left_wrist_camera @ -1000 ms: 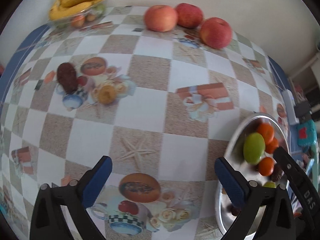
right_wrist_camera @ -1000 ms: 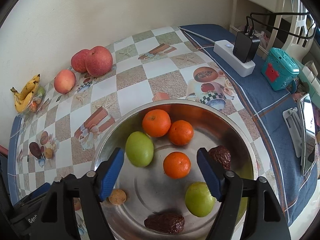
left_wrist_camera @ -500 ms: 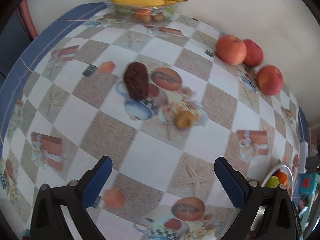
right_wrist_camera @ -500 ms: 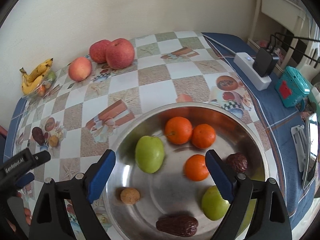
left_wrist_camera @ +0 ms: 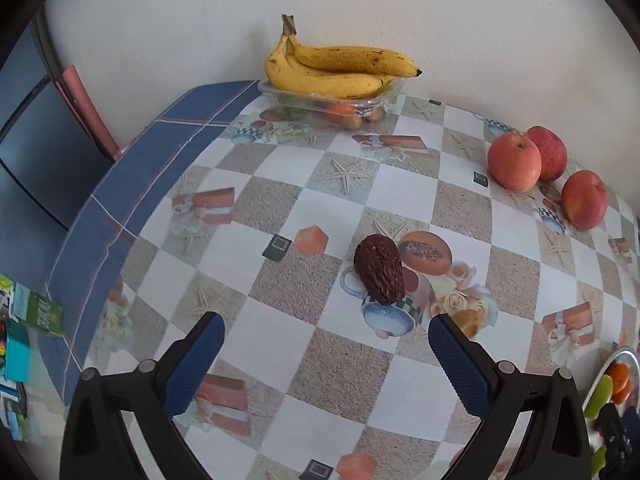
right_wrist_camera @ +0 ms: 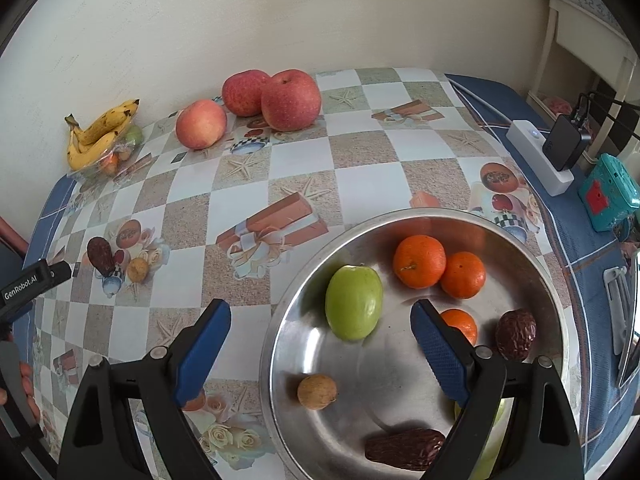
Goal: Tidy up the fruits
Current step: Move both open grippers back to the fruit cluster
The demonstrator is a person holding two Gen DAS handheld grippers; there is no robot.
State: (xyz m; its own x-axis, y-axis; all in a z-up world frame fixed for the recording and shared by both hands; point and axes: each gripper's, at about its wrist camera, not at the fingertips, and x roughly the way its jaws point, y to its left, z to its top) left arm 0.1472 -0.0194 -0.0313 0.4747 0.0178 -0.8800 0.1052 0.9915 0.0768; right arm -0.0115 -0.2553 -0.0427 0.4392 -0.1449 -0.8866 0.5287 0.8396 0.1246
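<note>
My left gripper [left_wrist_camera: 326,330] is open and empty, low over the patterned tablecloth. A dark brown date [left_wrist_camera: 379,269] lies just ahead of it, with a small walnut [left_wrist_camera: 467,320] beside the right fingertip. My right gripper [right_wrist_camera: 320,318] is open and empty above the near left rim of a steel bowl [right_wrist_camera: 280,344]. The bowl holds a green fruit [right_wrist_camera: 354,302], three mandarins [right_wrist_camera: 419,261], two dates [right_wrist_camera: 516,334] and a walnut [right_wrist_camera: 317,392]. The date [right_wrist_camera: 101,255] and walnut [right_wrist_camera: 137,270] on the cloth also show in the right wrist view.
Three red apples [left_wrist_camera: 514,162] sit by the far wall. Bananas [left_wrist_camera: 340,68] lie on a clear tray [left_wrist_camera: 320,104] of small fruit in the back corner. A power strip [right_wrist_camera: 538,156] and teal box [right_wrist_camera: 608,192] are on the right; the table edge drops off left [left_wrist_camera: 92,216].
My left gripper has swung left from the bowl toward the date and walnut on the cloth and come closer to them. My right gripper has drawn back and left over the bowl's rim.
</note>
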